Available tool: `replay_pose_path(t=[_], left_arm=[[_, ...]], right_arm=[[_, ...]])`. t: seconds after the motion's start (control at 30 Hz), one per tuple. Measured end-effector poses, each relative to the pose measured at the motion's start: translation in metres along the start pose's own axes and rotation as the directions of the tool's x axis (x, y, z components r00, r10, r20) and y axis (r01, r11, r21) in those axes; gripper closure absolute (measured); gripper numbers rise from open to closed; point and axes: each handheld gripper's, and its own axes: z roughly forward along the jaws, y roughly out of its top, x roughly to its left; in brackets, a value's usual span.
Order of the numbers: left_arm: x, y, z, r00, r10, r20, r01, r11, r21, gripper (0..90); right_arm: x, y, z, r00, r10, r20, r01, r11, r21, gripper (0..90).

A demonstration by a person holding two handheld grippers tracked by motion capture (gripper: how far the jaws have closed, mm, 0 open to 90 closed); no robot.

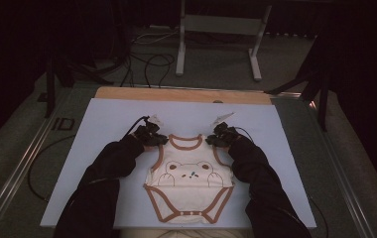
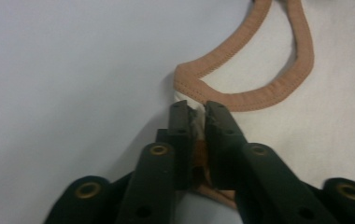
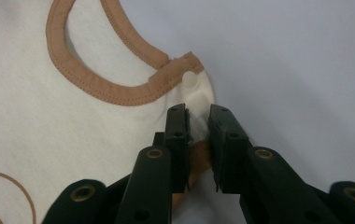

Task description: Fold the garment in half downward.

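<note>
At the middle of the desk [image 1: 102,114], toward its near edge, we have the baby bodysuit [image 1: 190,186] lying flat and face up, neck opening toward the far edge and snap crotch toward us, so its long axis runs from far to near. Our left claw [image 2: 195,109] is pinched narrow on the left shoulder strap, with cream fabric and a bit of brown trim bunched between the jaws. Our right claw [image 3: 198,114] is likewise narrowed on the right shoulder, just beside the small white snap [image 3: 189,78], cloth caught between its jaws. From above, the left claw [image 1: 153,135] and right claw [image 1: 221,134] sit at the two upper corners of the garment, one on each side of the brown neckline [image 1: 184,144], each nearer its own shoulder. The body of the garment lies toward us from both claws, between our sleeves. We judge the next move depends on this: with both shoulders held, the bodysuit can be lifted or folded along its length. Bare lavender surface stretches toward the far edge and both side edges, so there is room; the near edge is close to the crotch hem.
</note>
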Motion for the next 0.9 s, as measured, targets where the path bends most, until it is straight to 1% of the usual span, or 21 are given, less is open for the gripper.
replay_pose_path(t=[0.07,0.1,0.13,0.17,0.27,0.33,0.37,0.43,0.47,0.5,0.53,0.57,0.63,0.8,0.83,0.9], left_arm=[[-0.001,0.001,0.000,1.0000,-0.002,0.004,0.002,1.0000,0.000,84.5],[-0.002,0.002,0.001,1.0000,0.004,0.004,-0.004,1.0000,0.009,86.8],[-0.002,0.002,0.001,1.0000,0.004,0.004,-0.004,1.0000,0.009,87.1],[-0.001,0.002,0.000,1.0000,0.004,0.004,-0.004,0.9999,0.012,87.5],[-0.002,0.002,0.000,1.0000,0.003,0.003,-0.003,0.9999,0.014,88.2],[-0.002,0.003,0.000,1.0000,0.007,0.003,-0.007,0.9999,0.016,88.5],[-0.003,0.003,0.000,0.9999,0.014,-0.005,-0.014,0.9998,0.014,88.6],[-0.003,0.004,0.000,0.9994,0.027,-0.020,-0.027,0.9996,0.005,88.7],[-0.003,0.004,0.000,0.9994,0.027,-0.020,-0.027,0.9996,0.005,88.7],[-0.003,0.004,-0.002,0.9994,0.027,-0.020,-0.027,0.9996,-0.010,88.7],[-0.003,0.004,-0.002,0.9994,0.027,-0.020,-0.027,0.9996,-0.010,88.7],[-0.003,0.005,-0.003,0.9995,0.025,-0.016,-0.026,0.9995,-0.019,88.6],[-0.003,0.007,-0.006,0.9996,0.023,-0.016,-0.024,0.9993,-0.028,88.7],[-0.004,0.014,-0.019,0.9989,0.034,-0.032,-0.036,0.9980,-0.052,88.7],[-0.004,0.016,-0.021,0.9987,0.040,-0.033,-0.042,0.9978,-0.052,88.7],[-0.004,0.017,-0.023,0.9988,0.039,-0.028,-0.040,0.9976,-0.055,88.7]], right_arm=[[0.000,0.000,0.000,1.0000,0.000,0.000,0.000,1.000,-0.001,79.3],[0.001,0.000,0.000,1.0000,0.000,0.002,0.000,1.000,-0.001,80.1],[0.001,0.000,0.000,1.0000,0.000,0.002,0.000,1.000,-0.001,80.1],[0.001,0.000,0.000,0.9999,-0.012,0.008,0.012,1.000,-0.001,80.9],[0.003,0.001,0.000,0.9999,-0.010,0.011,0.010,1.000,0.000,82.0],[0.003,0.001,0.000,1.0000,-0.003,0.008,0.003,1.000,0.002,82.2],[0.002,0.001,0.000,1.0000,-0.006,0.006,0.006,1.000,0.003,82.2],[0.002,0.001,-0.001,0.9999,-0.009,0.009,0.009,1.000,-0.002,82.4],[0.002,0.001,-0.001,0.9999,-0.009,0.009,0.009,1.000,-0.002,82.4],[0.001,0.001,-0.003,1.0000,-0.004,0.009,0.004,1.000,-0.011,82.4],[0.001,0.001,-0.004,1.0000,0.000,0.009,0.000,1.000,-0.010,82.4],[0.000,0.001,-0.005,0.9999,-0.008,0.013,0.008,1.000,-0.018,82.4],[-0.001,0.001,-0.008,1.0000,-0.003,0.009,0.003,1.000,-0.027,82.4],[-0.001,0.005,-0.015,0.9999,0.002,0.015,-0.002,0.999,-0.045,82.4],[-0.001,0.006,-0.016,0.9998,-0.005,0.017,0.006,0.999,-0.045,82.5],[-0.001,0.008,-0.017,0.9998,-0.003,0.022,0.004,0.999,-0.049,82.4]])
